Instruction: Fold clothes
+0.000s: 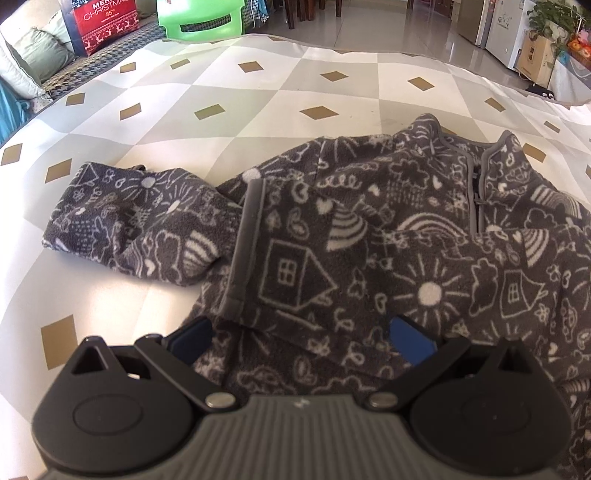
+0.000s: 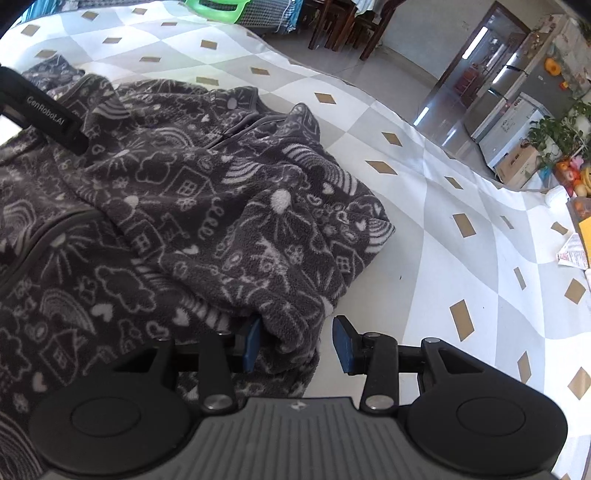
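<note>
A dark grey fleece jacket (image 1: 369, 240) with white doodle print lies on the diamond-patterned tablecloth (image 1: 221, 92), zip collar (image 1: 476, 177) at the far side. One sleeve (image 1: 129, 221) stretches out to the left, and a grey-trimmed edge (image 1: 247, 251) lies folded over the body. My left gripper (image 1: 301, 339) hovers wide open just above the jacket's near part, holding nothing. In the right wrist view the jacket (image 2: 184, 203) is bunched. My right gripper (image 2: 297, 341) is partly open around a thick fold (image 2: 291, 328); the fold leans on the left pad, and the right pad stands clear of it.
A black bar marked GenRobot.AI (image 2: 44, 110) reaches over the jacket from the left. Papers (image 2: 574, 253) and fruit (image 2: 576, 177) sit by the table's right edge. Beyond the far edge are a green stool (image 1: 199, 18), a red Christmas bag (image 1: 107, 22) and sofa cushions (image 1: 33, 55).
</note>
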Demonstrator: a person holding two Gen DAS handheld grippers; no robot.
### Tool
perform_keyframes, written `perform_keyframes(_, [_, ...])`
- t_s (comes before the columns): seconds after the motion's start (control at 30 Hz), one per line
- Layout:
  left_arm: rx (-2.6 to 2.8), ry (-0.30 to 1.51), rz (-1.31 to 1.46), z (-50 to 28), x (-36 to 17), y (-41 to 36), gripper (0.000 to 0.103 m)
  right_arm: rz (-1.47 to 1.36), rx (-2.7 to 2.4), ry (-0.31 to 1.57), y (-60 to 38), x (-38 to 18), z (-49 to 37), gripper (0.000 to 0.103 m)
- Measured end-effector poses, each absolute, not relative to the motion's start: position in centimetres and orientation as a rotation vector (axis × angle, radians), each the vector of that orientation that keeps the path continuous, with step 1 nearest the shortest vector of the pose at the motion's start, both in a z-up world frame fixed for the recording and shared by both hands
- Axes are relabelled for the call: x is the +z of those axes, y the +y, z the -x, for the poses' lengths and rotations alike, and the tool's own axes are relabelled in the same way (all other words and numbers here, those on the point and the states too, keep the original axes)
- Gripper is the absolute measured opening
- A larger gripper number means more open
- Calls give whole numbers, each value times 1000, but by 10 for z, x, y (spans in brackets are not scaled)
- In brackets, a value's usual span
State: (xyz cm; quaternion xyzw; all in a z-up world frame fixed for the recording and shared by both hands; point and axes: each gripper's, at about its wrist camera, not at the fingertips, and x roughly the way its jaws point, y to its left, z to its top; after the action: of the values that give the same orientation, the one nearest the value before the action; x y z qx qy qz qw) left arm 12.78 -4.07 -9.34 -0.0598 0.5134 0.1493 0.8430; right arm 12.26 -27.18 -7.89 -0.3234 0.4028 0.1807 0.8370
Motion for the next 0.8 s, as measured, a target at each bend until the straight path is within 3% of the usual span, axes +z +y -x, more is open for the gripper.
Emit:
perform_keyframes(0.17, [312, 1104, 119, -130, -106, -43, 103, 680, 303, 830, -277, -85, -124, 40])
perform_keyframes(0.53, [336, 1091, 134, -125, -109, -35, 103, 449, 191, 974, -309, -74, -136, 48])
perform_keyframes(0.8, [330, 1090, 139, -122, -109, -35, 103, 357, 286, 1044, -325, -39, -143, 48])
